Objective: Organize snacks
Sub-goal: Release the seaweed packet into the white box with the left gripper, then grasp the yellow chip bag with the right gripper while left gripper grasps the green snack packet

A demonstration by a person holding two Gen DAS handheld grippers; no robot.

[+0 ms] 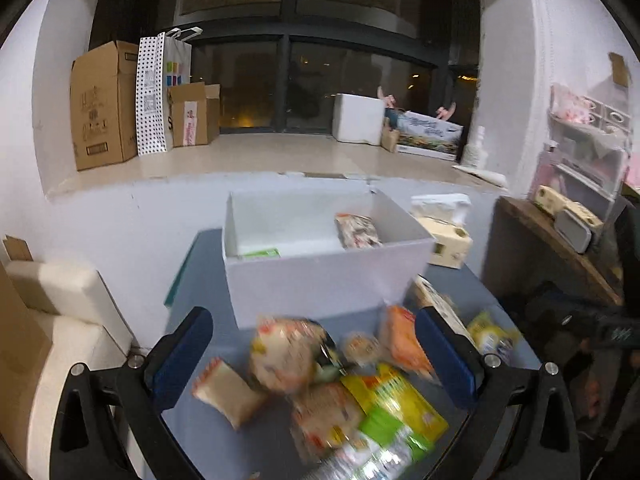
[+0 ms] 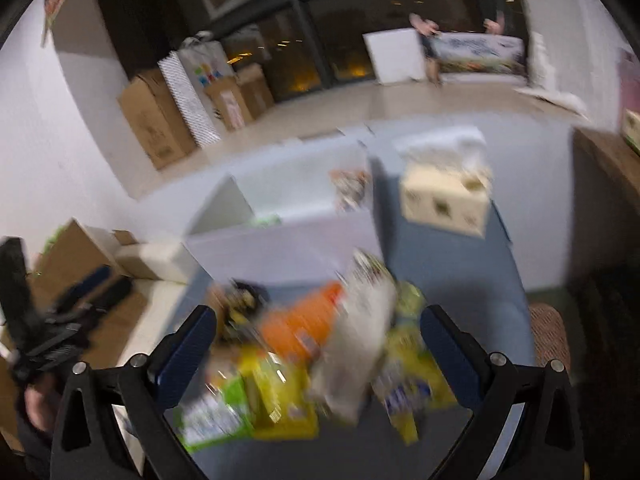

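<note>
Several snack packets [image 1: 320, 376] lay heaped on the blue table [image 1: 208, 264] — blurred in both views — just near of the white box [image 1: 328, 276]. Both claws were spread wide and held nothing: the left gripper [image 1: 316, 344] hung over the heap's left part, the right gripper [image 2: 320, 344] over its right, an orange packet [image 2: 304, 320] between its fingers.

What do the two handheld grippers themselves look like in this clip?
Both look alike: the left gripper and the right gripper have black angular plastic frames with triangular cut-outs and silver round bolts at the joints. Each finger carries a long dark blue pad with a fine ribbed texture. No cables or sleeves are visible.
</note>
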